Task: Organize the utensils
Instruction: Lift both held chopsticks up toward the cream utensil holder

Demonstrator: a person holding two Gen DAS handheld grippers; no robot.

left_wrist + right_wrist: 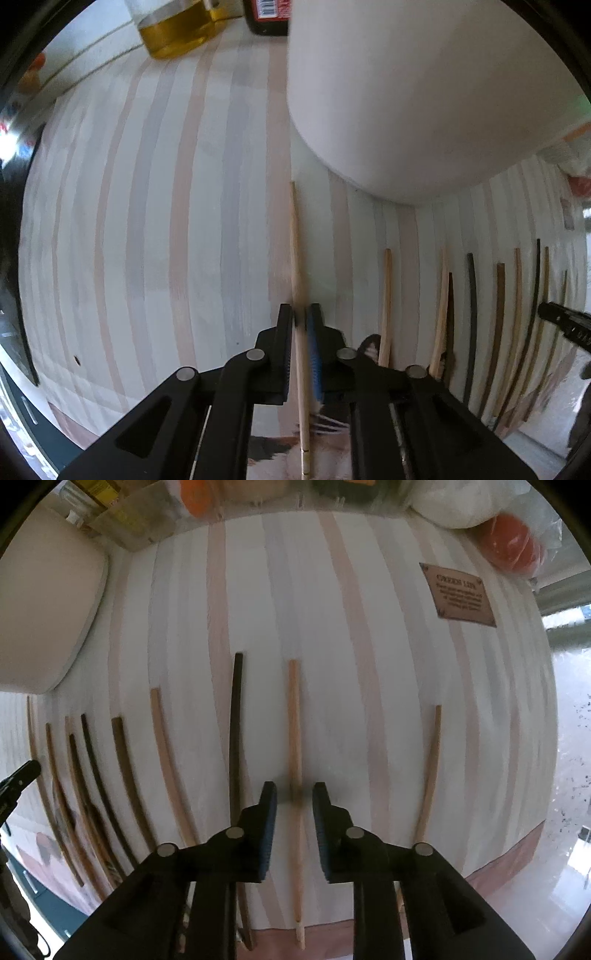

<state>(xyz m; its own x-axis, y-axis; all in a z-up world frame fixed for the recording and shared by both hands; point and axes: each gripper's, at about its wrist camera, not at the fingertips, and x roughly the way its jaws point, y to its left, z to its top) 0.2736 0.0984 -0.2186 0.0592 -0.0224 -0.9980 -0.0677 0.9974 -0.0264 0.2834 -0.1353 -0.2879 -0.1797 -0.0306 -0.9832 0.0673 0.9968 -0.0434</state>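
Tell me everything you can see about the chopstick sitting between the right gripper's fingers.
The light wooden chopstick is a slim, straight, pale tan stick lying flat on the striped cloth, running lengthwise away from the camera. It sits between the right gripper jaws, which stand apart and clear of it. A black chopstick lies alongside, not touching.

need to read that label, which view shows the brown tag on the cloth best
The right wrist view: the brown tag lies whole and unblocked on the striped cloth, its lettering visible but blurry. The left wrist view shows at most a distorted sliver at its right edge, too small to be sure.
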